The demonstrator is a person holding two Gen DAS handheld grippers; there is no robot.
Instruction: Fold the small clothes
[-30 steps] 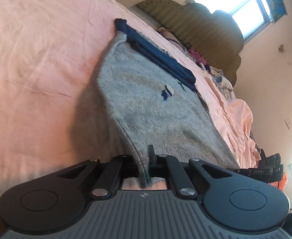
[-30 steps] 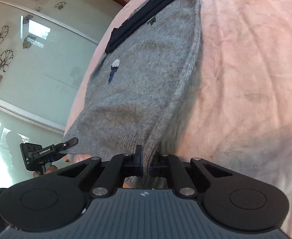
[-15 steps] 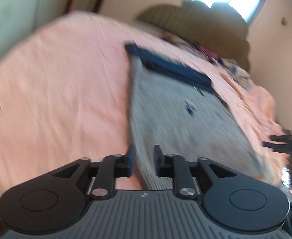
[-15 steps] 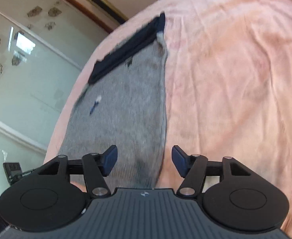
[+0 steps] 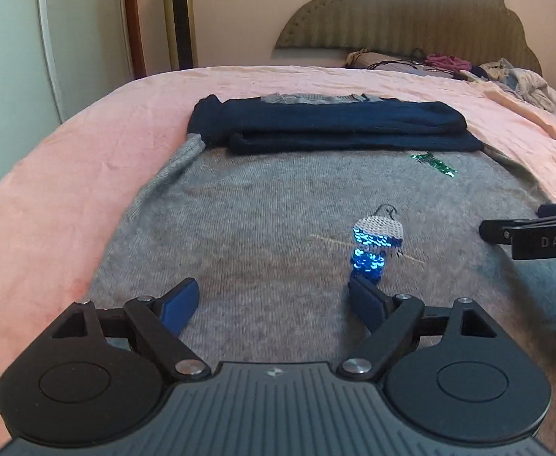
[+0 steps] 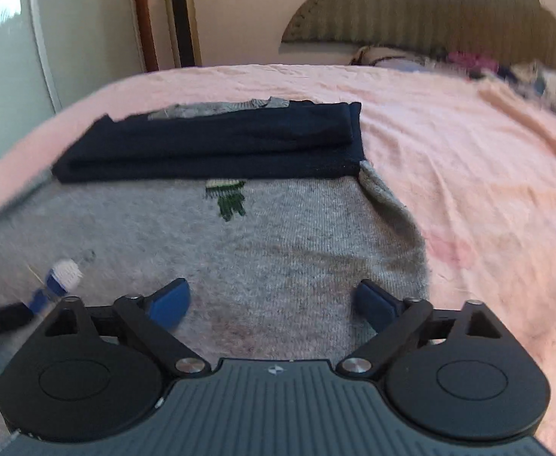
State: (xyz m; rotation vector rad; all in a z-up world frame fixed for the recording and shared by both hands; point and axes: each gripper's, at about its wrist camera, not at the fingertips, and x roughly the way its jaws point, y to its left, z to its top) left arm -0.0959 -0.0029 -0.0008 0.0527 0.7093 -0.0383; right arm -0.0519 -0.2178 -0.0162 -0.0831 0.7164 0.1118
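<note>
Sweater [image 5: 278, 228] lies flat mid-frame on bed [image 5: 69, 159], navy sleeves [image 5: 327, 129] folded across top; body fold left, I judge; left tool [image 5: 274, 300] & right tool [image 6: 274, 300] both spread, empty.

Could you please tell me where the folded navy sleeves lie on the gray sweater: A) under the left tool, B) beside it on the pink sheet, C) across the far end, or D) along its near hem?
C: the navy sleeves lie folded across the far end of the gray sweater.
</note>
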